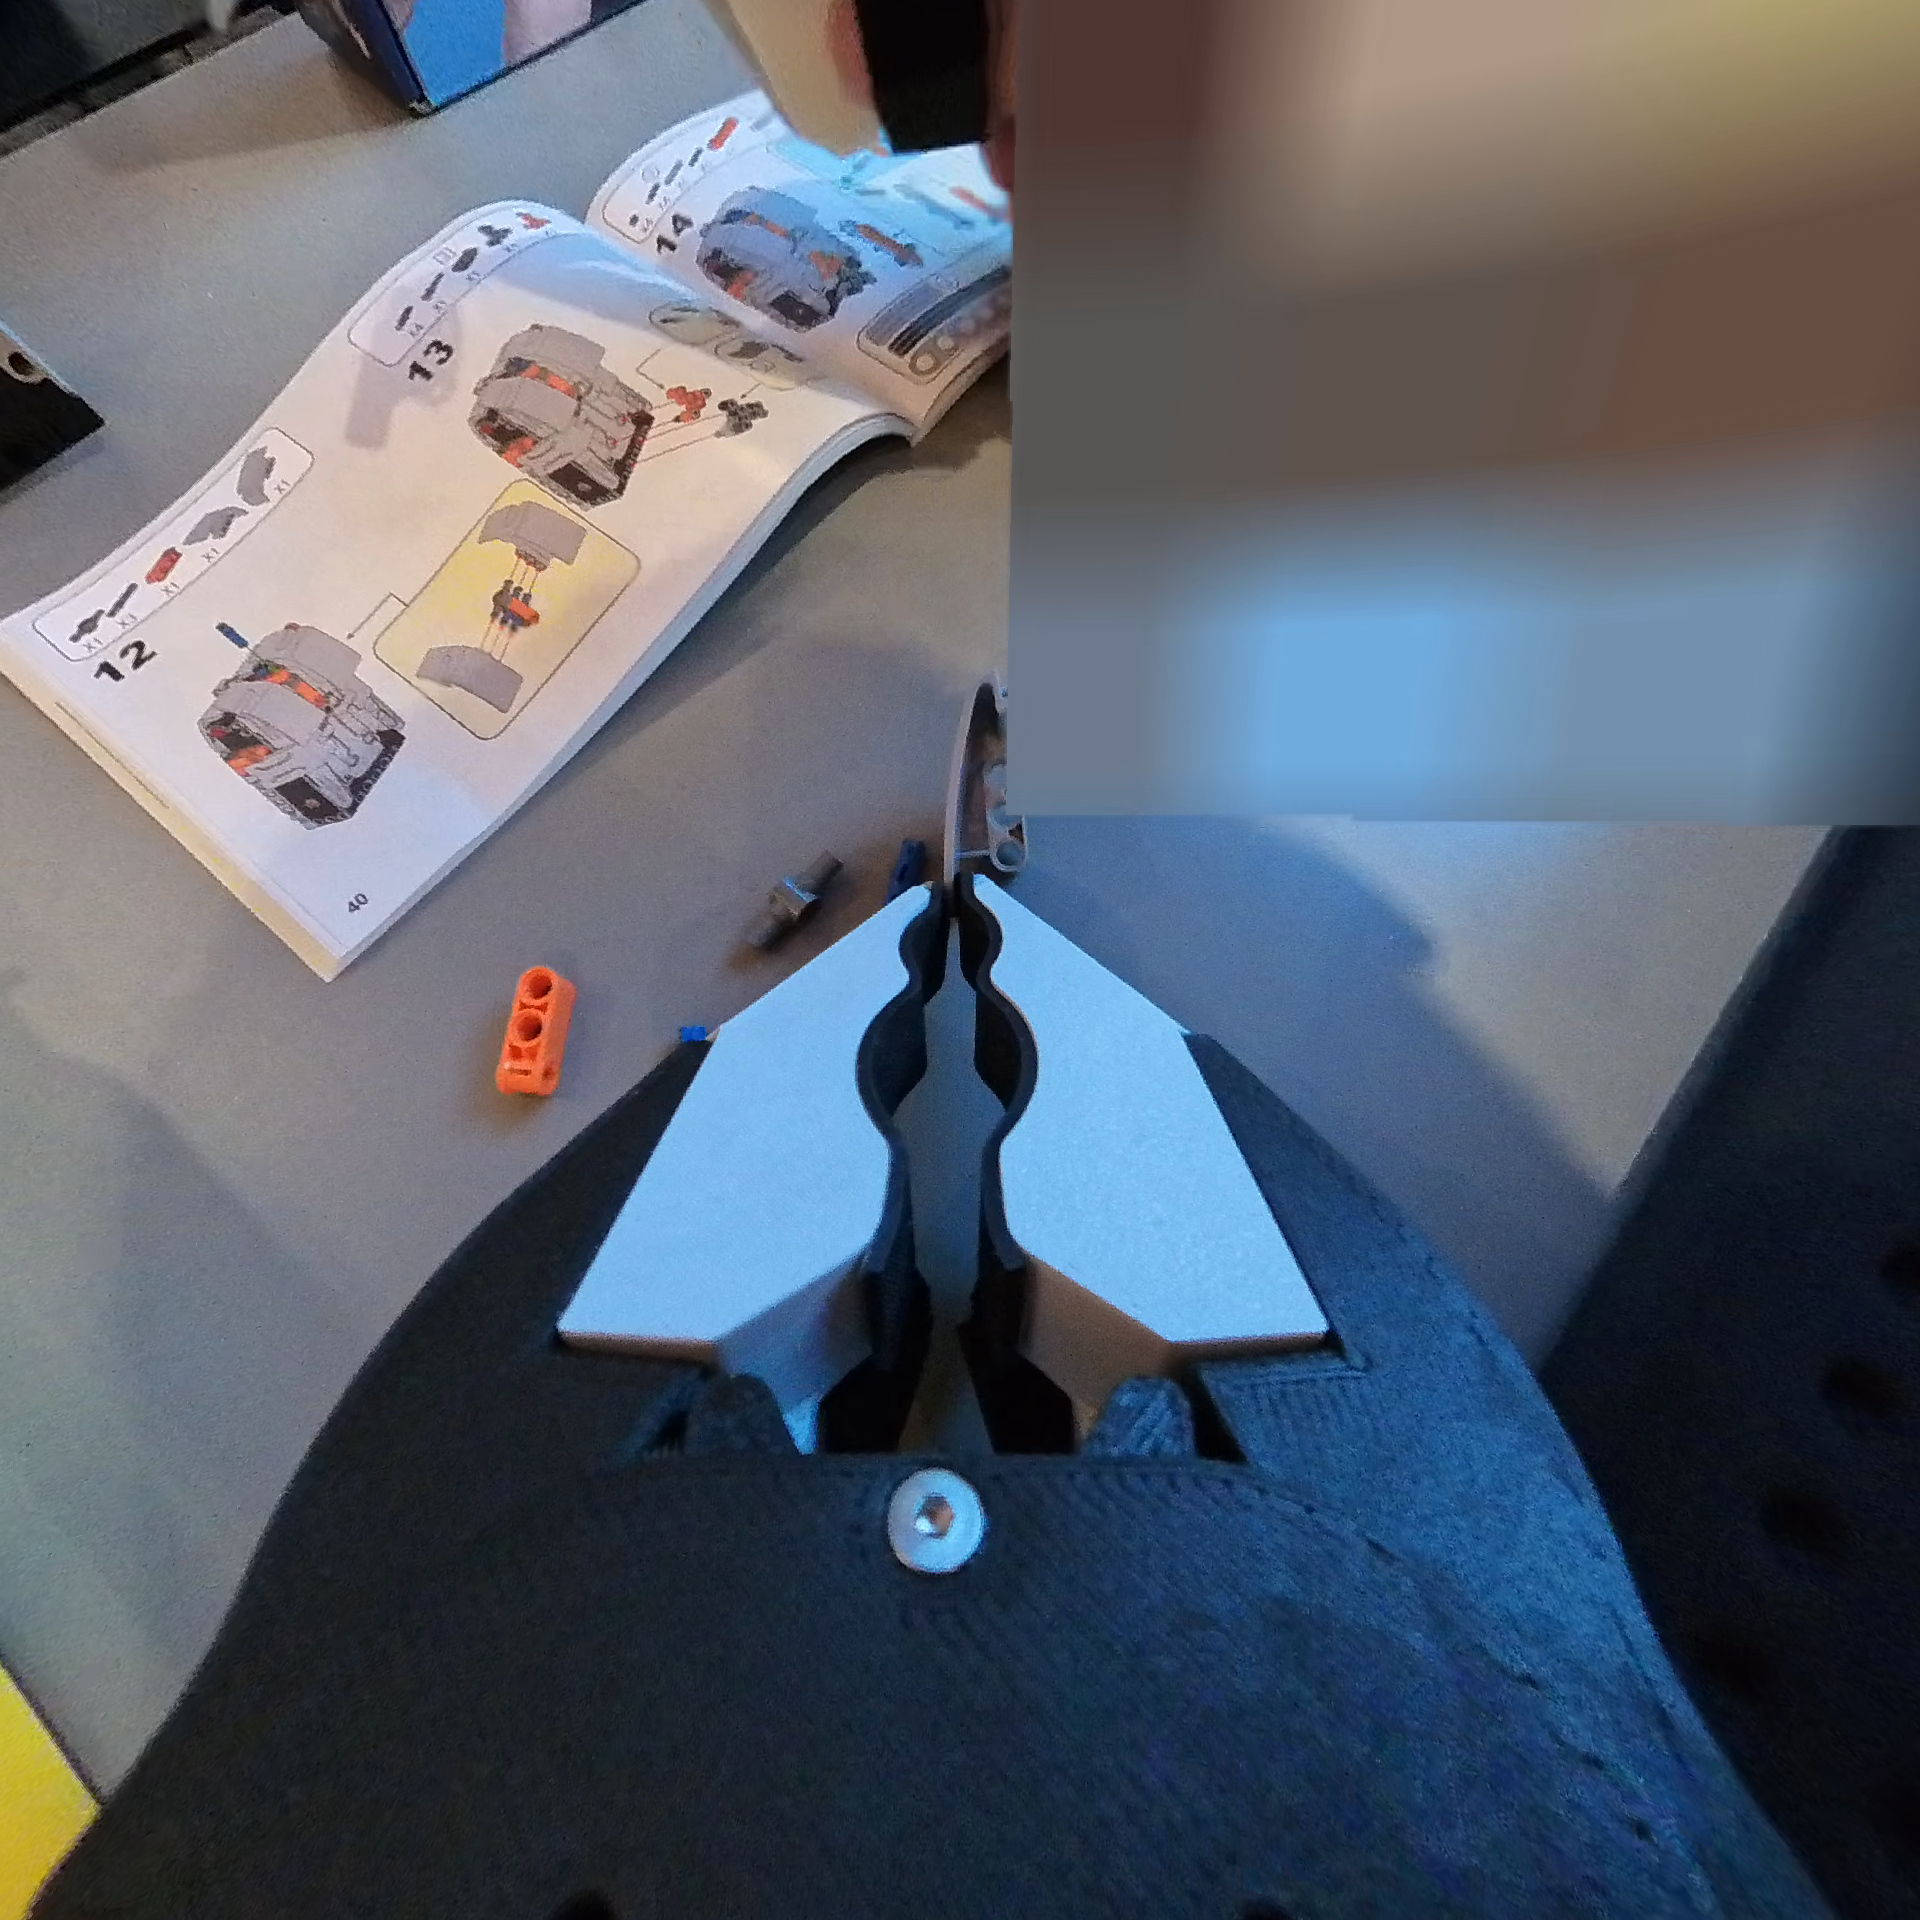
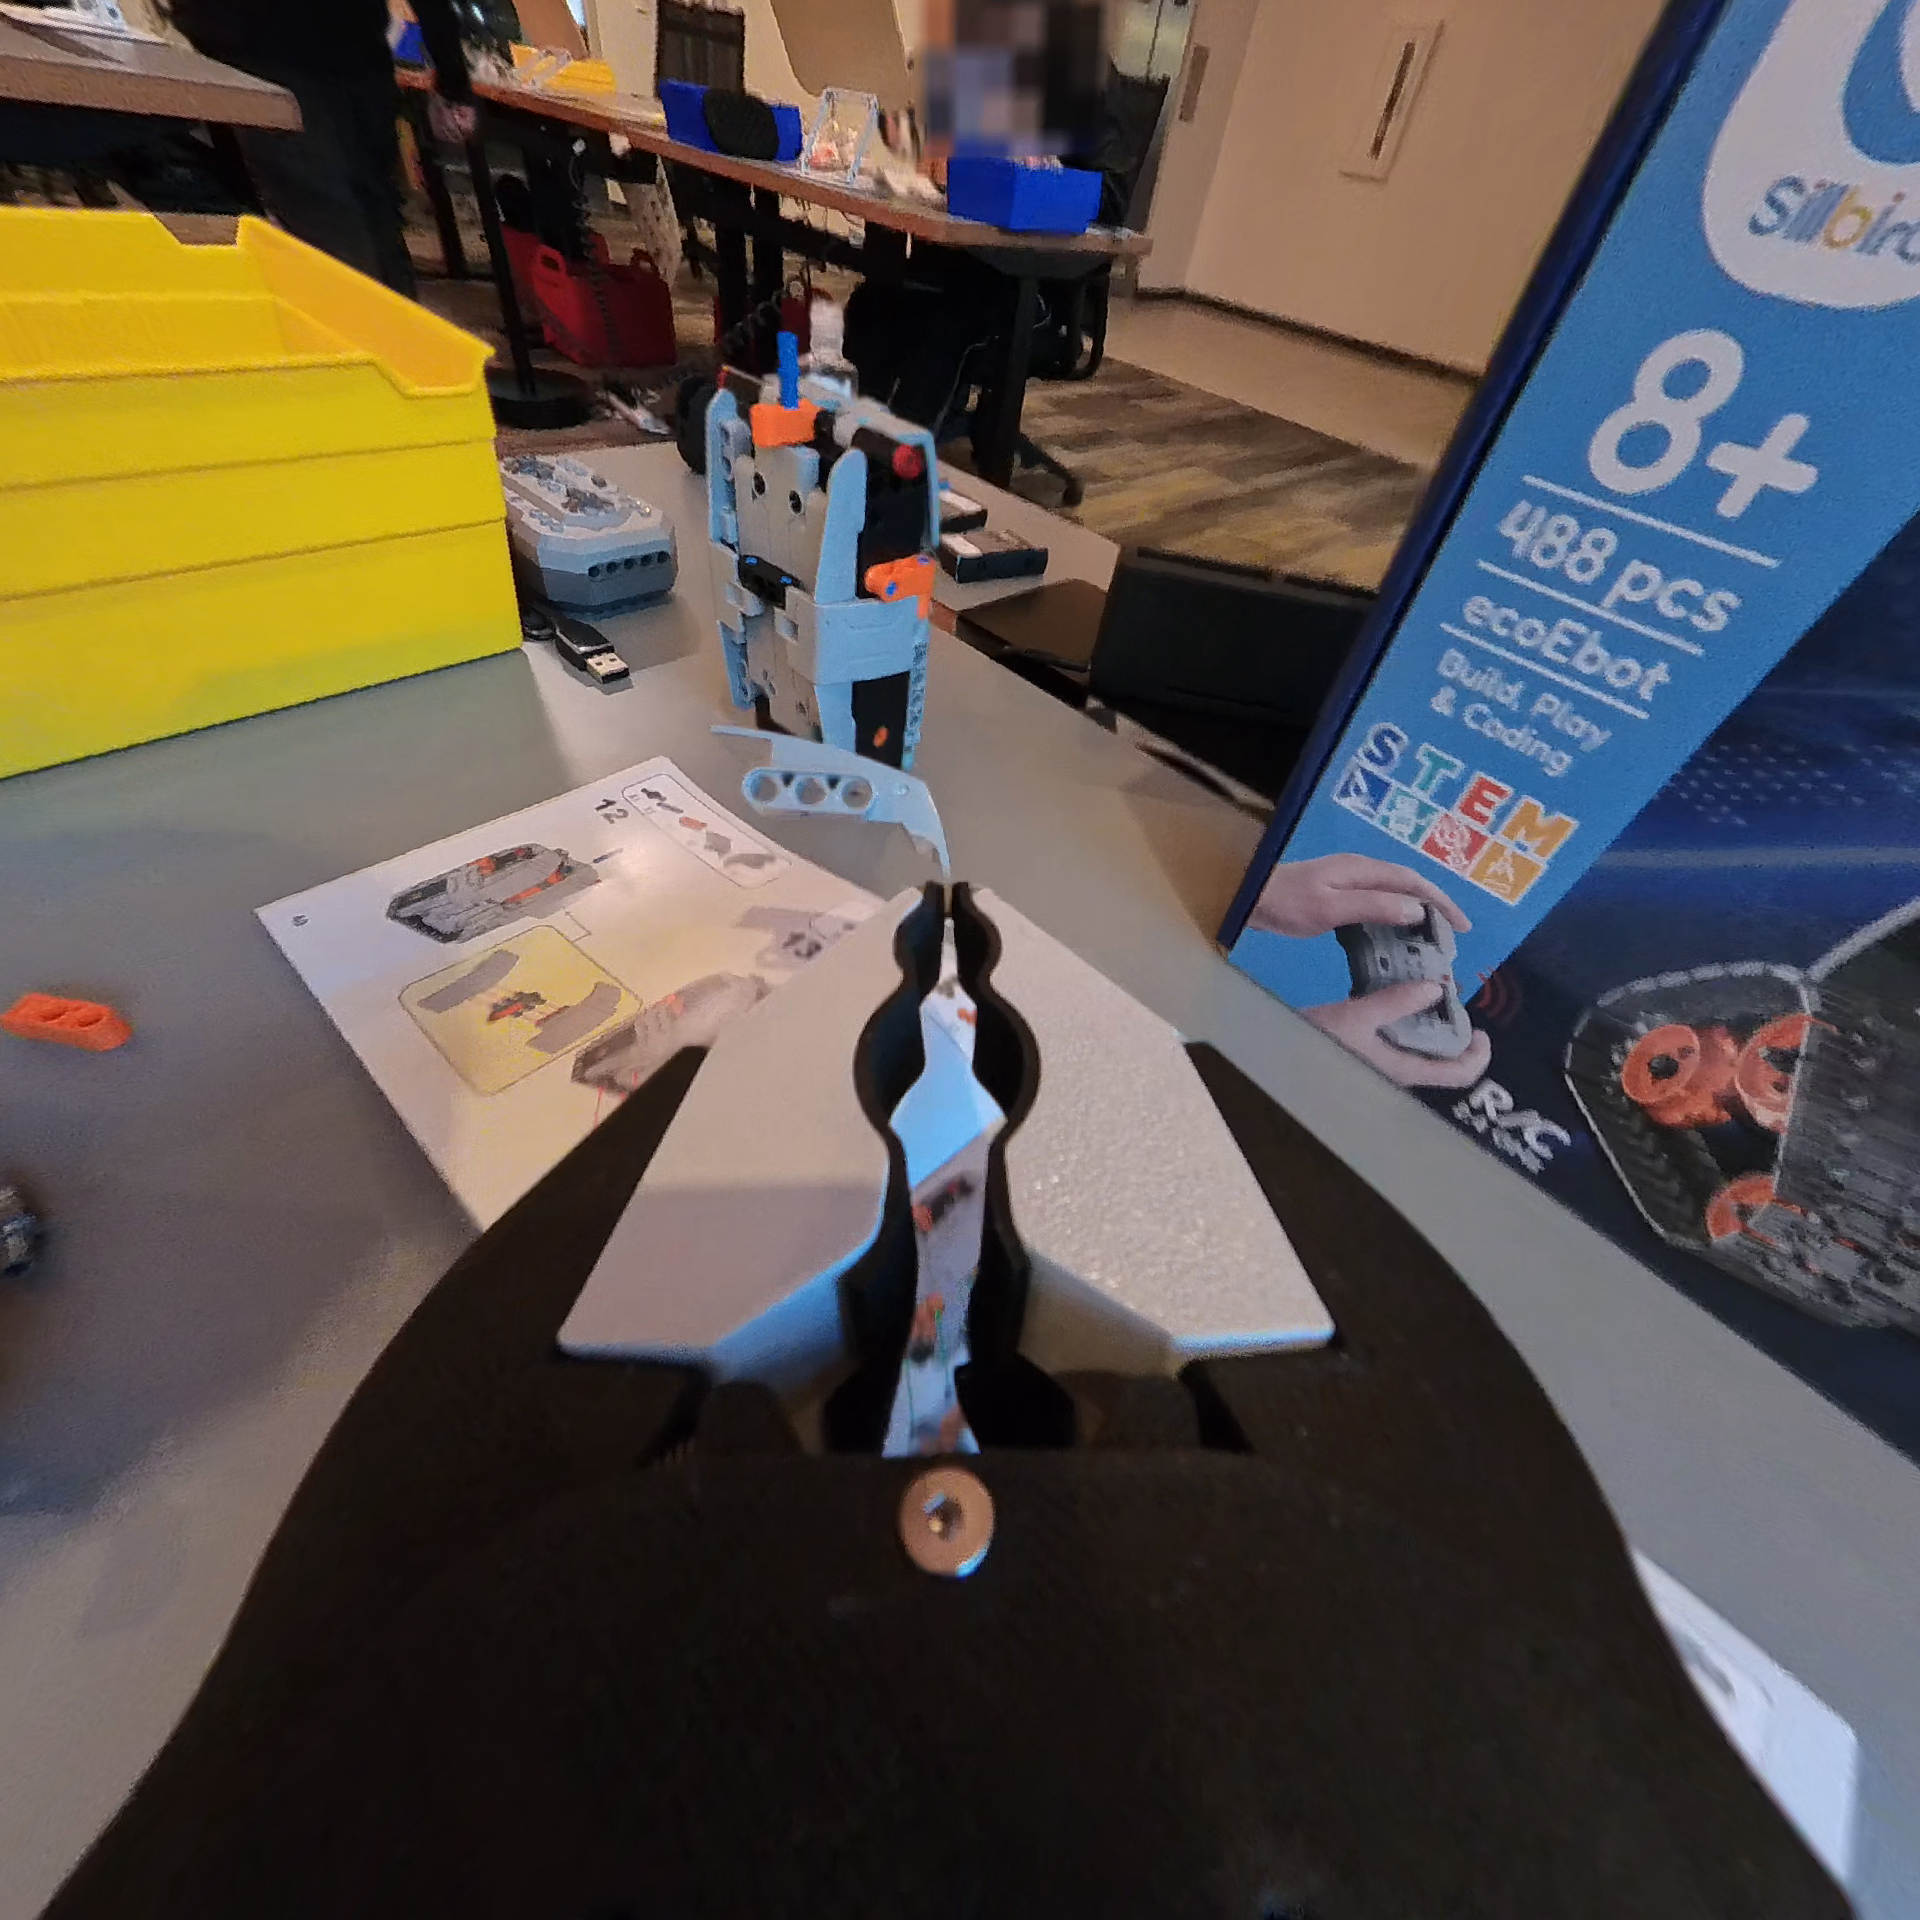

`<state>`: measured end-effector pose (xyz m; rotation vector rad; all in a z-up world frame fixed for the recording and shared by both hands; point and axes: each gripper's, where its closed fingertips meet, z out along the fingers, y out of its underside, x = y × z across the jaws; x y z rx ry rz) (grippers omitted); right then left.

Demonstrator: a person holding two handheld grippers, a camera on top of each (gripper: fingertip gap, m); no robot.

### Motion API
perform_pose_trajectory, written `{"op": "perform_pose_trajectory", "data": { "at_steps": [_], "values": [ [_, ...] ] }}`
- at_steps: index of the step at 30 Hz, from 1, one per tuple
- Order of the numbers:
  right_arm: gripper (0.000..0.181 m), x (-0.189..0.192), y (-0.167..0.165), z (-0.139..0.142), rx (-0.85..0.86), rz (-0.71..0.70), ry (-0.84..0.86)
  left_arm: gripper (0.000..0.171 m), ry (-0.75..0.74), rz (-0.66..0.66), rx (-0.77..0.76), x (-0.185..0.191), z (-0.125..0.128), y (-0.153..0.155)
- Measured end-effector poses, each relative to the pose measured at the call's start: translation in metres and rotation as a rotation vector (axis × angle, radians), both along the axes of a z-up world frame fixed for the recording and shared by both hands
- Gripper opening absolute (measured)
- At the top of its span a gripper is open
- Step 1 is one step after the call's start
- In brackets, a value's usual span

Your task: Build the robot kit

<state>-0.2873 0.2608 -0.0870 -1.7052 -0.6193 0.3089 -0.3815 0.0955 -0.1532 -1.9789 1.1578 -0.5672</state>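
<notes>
My left gripper (image 1: 951, 891) is shut, and a thin grey curved panel (image 1: 982, 790) stands on edge at its tips, seemingly pinched there. A blue pin (image 1: 907, 862), a dark grey pin (image 1: 795, 899) and an orange connector (image 1: 535, 1029) lie on the grey table just to its left. My right gripper (image 2: 945, 896) is shut on the pointed end of another grey curved panel (image 2: 831, 795) with three holes, held above the open instruction booklet (image 2: 582, 935). A partly built grey, orange and black model (image 2: 810, 561) stands upright just beyond it.
The booklet (image 1: 416, 520) lies open to the left gripper's far left. Stacked yellow bins (image 2: 208, 468) stand at the left, with a grey battery unit (image 2: 592, 530) and a USB plug (image 2: 594, 657) beside them. A tall blue box (image 2: 1558, 623) stands on the right. The orange connector (image 2: 62, 1018) lies at the left. Left tips to right tips: about 20 centimetres. My left tips are roughly 8 centimetres from the orange connector (image 1: 535, 1029). It is also in sight in the right wrist view (image 2: 45, 1016).
</notes>
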Motion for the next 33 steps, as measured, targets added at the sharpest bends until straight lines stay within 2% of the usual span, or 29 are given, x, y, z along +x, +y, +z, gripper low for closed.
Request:
{"op": "perform_pose_trajectory", "data": {
  "at_steps": [2,6,9,12,23,33],
  "values": [
    [0.000,0.015,-0.016,0.010,-0.038,-0.012,0.003,0.000,0.004,-0.001,0.002,0.000,0.000,0.000],
    [0.000,0.071,-0.069,0.022,-0.071,-0.129,-0.129,0.000,-0.016,0.020,-0.028,-0.001,0.000,-0.001],
    [0.000,0.101,-0.113,-0.001,-0.163,-0.229,-0.148,0.000,-0.016,0.020,-0.036,-0.001,0.002,-0.002],
    [0.000,0.115,-0.135,-0.023,-0.191,-0.309,-0.151,0.000,-0.004,0.006,-0.009,0.002,0.003,-0.004],
    [0.000,0.109,-0.140,-0.061,-0.328,-0.262,-0.212,0.000,-0.013,0.026,-0.029,-0.001,0.002,-0.001],
    [0.001,0.106,-0.141,-0.066,-0.340,-0.237,-0.249,0.000,-0.056,0.033,-0.042,0.000,0.009,-0.001]
  ]
}}
